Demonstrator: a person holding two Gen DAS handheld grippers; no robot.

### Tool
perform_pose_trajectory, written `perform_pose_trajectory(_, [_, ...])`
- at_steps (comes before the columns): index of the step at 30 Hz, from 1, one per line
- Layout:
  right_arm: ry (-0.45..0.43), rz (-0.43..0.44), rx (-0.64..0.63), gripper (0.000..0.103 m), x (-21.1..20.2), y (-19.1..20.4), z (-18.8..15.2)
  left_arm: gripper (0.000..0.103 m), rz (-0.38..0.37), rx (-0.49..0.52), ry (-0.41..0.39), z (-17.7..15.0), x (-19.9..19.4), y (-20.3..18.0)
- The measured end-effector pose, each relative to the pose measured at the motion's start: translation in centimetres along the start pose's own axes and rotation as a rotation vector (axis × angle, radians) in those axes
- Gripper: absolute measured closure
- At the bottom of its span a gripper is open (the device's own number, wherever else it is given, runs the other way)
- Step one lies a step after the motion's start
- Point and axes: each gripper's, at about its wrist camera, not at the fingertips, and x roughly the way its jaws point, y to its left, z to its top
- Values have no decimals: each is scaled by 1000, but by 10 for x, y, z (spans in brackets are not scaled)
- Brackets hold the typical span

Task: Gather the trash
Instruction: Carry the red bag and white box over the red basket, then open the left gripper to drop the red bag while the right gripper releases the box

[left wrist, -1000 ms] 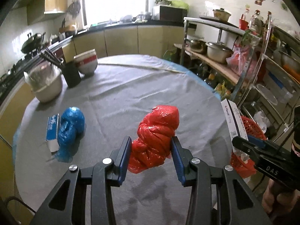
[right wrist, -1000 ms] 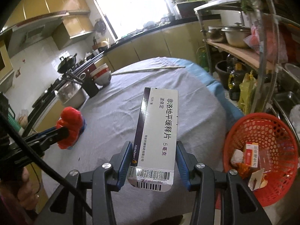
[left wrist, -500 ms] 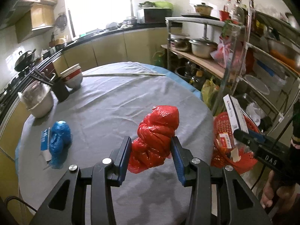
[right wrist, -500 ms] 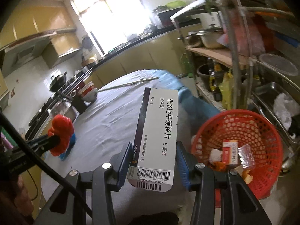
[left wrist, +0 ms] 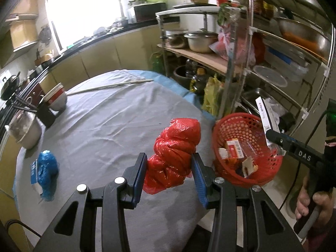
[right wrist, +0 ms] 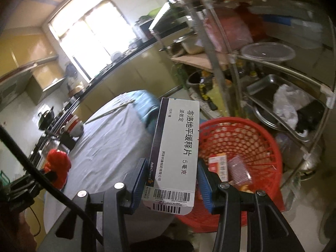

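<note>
Carrying two pieces of trash toward the red perforated plastic basket (left wrist: 222, 134) is the step in hand. The left gripper (left wrist: 169, 175) has its blue-padded fingers (left wrist: 139, 174) clenched on a knotted red plastic bag (left wrist: 174, 151), held above the grey-clothed round counter (left wrist: 100, 126) near its edge, with the basket just beyond and lower. The right gripper (right wrist: 171, 182) is grasping a white and purple cardboard medicine box (right wrist: 176, 147) upright, and from its view the box sits in front of the basket's near rim, so it looks close to a drop position. The basket already holds a small orange-and-white carton (right wrist: 218, 163) and other scraps. Next, each hand should bring its item squarely over the basket's mouth before letting go; the box seems the nearer one, the bag has to clear the counter edge first. A crumpled blue plastic bag (left wrist: 47, 168) lying beside a small blue-and-white box (left wrist: 34, 172) on the counter is left to collect afterwards.
</note>
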Motion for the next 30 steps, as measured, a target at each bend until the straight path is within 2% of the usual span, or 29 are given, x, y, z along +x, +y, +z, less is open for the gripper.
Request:
perform_pose_trajectory(8, [-51, -47, 96, 54, -17, -49, 15, 58, -51, 50, 0, 19, 9, -35])
perform_pose_trajectory(14, [-54, -61, 154, 54, -20, -75, 16, 58, -99, 94, 10, 28, 20, -68])
perform_pose_trajectory(30, [47, -19, 242, 53, 9, -99, 0, 58, -228, 140, 114, 36, 63, -116])
